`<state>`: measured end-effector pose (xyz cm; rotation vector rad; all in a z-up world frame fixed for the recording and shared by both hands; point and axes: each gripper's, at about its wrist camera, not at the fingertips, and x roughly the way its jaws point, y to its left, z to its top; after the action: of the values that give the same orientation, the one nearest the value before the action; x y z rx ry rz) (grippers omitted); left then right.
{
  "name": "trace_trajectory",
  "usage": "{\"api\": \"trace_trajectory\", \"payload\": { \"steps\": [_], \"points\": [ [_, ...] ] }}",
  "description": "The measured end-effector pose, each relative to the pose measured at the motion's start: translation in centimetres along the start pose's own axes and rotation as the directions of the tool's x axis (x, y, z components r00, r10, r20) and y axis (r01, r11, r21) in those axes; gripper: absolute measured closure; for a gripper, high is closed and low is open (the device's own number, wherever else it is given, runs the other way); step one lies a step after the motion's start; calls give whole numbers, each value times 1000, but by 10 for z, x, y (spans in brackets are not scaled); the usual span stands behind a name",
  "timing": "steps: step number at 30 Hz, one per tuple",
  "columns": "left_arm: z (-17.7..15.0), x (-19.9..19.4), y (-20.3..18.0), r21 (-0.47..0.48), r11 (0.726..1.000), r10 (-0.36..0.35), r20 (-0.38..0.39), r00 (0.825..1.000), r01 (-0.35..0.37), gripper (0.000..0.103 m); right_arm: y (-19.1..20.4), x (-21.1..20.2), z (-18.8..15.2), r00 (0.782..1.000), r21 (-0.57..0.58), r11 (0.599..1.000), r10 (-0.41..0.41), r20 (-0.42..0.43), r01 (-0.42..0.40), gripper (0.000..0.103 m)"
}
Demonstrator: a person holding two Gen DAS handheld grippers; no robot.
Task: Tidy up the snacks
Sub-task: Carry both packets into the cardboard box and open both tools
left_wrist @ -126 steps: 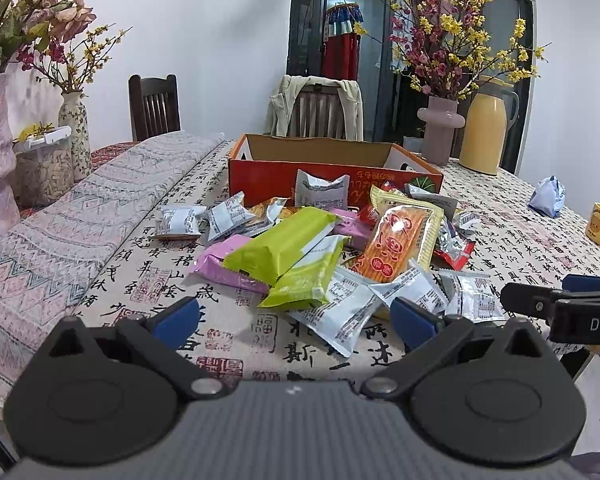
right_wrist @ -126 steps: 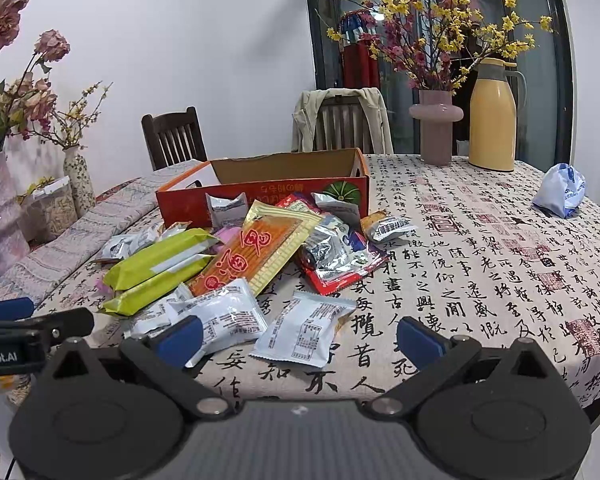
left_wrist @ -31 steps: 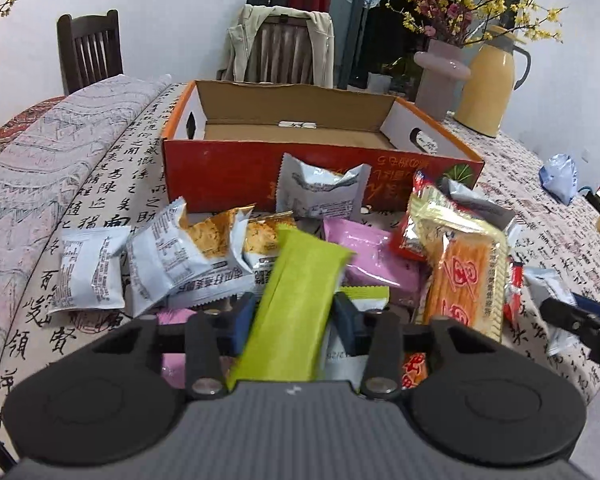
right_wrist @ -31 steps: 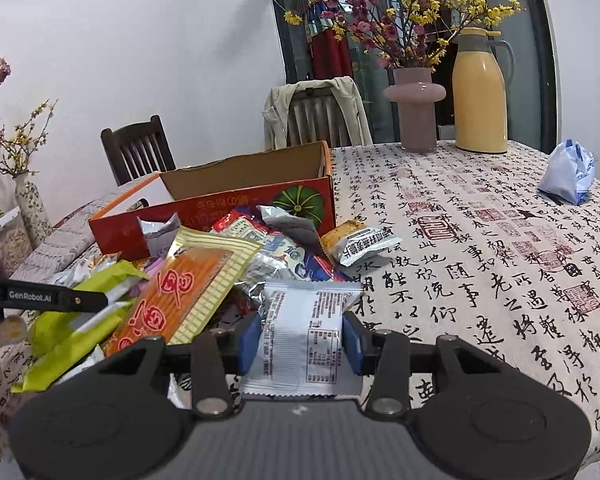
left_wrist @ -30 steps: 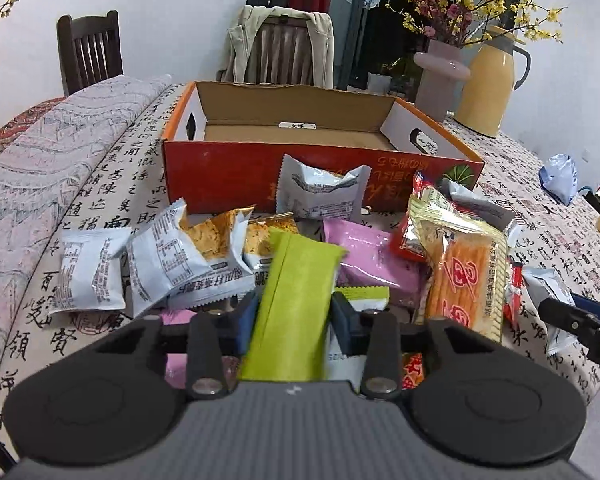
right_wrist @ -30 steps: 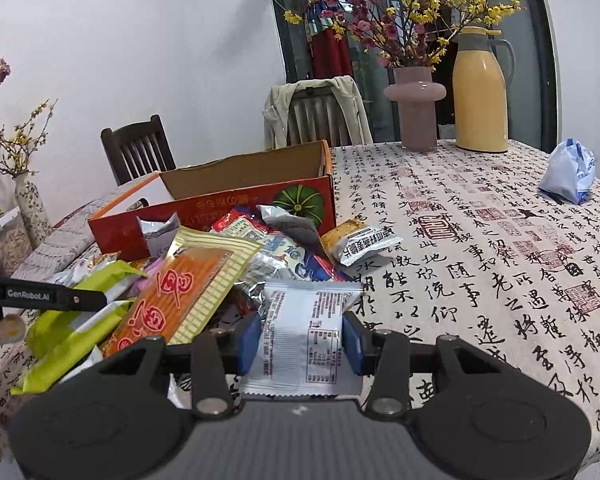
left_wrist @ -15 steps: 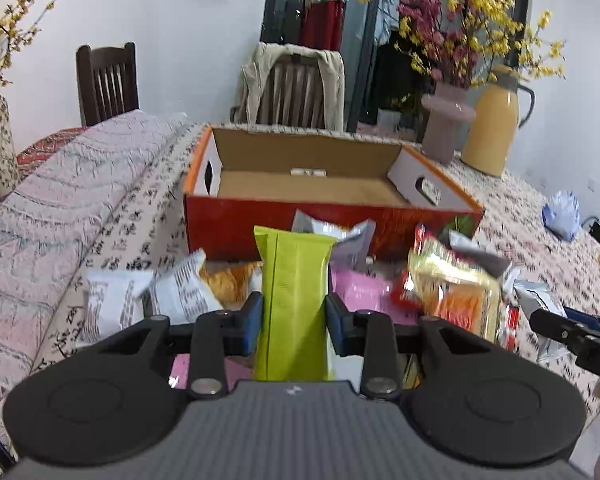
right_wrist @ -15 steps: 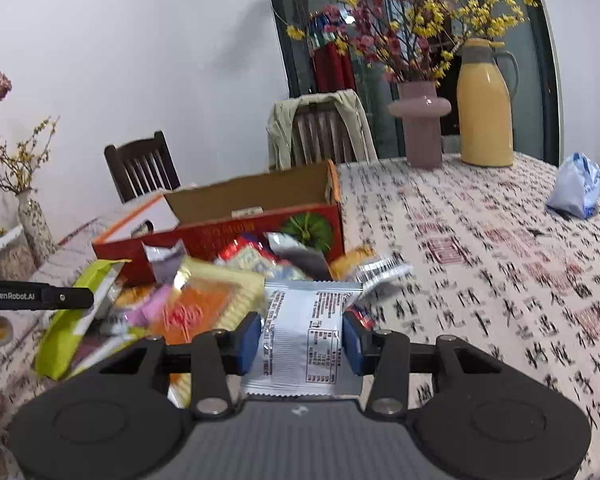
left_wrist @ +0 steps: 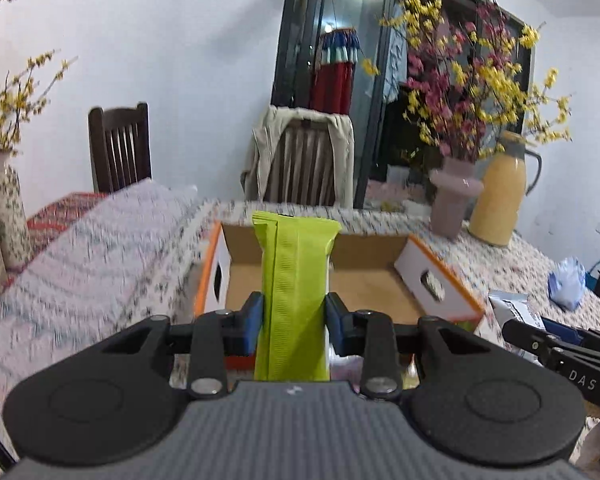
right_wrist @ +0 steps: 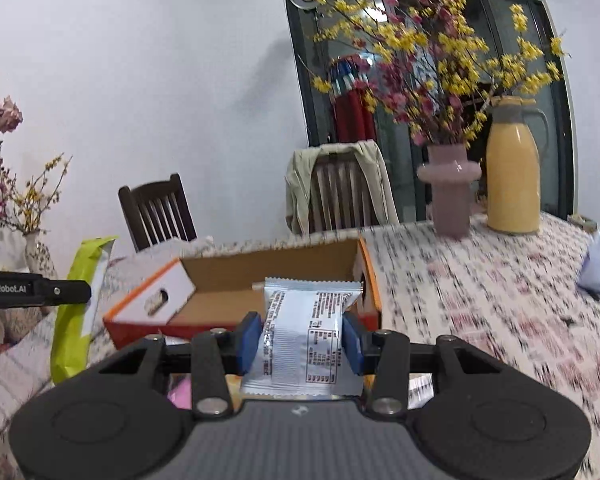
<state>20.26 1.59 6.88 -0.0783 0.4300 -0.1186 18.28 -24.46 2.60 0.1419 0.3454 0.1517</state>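
The open cardboard box (left_wrist: 380, 280) sits at twelve o'clock, its floor bare, walls orange-rimmed. The left gripper (left_wrist: 294, 320) clenches a green snack packet (left_wrist: 294, 280) upright before the box. The right gripper (right_wrist: 302, 336) grips a white snack packet (right_wrist: 304, 336) at the box's near wall.

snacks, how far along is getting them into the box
Done: nothing visible yet; the cardboard box shows a bare floor. In hand: the left gripper is shut on a green packet, and the right gripper is shut on a white packet, both raised in front of the box. Left: drop these two in, then the rest; a pink packet peeks below.
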Motion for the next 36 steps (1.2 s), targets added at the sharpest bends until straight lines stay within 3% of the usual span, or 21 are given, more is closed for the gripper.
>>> {"api": "trace_trajectory", "payload": {
  "steps": [14,22,27,29,31,33,36],
  "points": [
    [49,76,-1,-51,997,63,7,998,-62,69,-1,94,52,1000,7,1000,3,-2,-3,60],
    [31,135,9,-66,994,89,-64,994,-93,69,-9,139,43,998,31,999,-14,-58,15,60],
    [22,141,13,-72,993,84,-88,993,-91,68,-8,154,34,992,18,999,-31,-125,34,59],
    [19,136,13,-76,993,79,-76,994,-85,61,-9,154,31,990,25,999,-30,-139,33,58],
    [18,132,12,-84,993,83,-59,995,-87,28,-10,149,31,992,35,999,-31,-124,35,46],
    [17,126,11,-91,990,103,-33,994,-106,10,-10,143,31,994,40,999,-32,-102,36,10],
    [18,119,10,-100,988,121,-11,993,-121,0,-9,132,32,997,41,998,-35,-66,38,0]
  ]
}}
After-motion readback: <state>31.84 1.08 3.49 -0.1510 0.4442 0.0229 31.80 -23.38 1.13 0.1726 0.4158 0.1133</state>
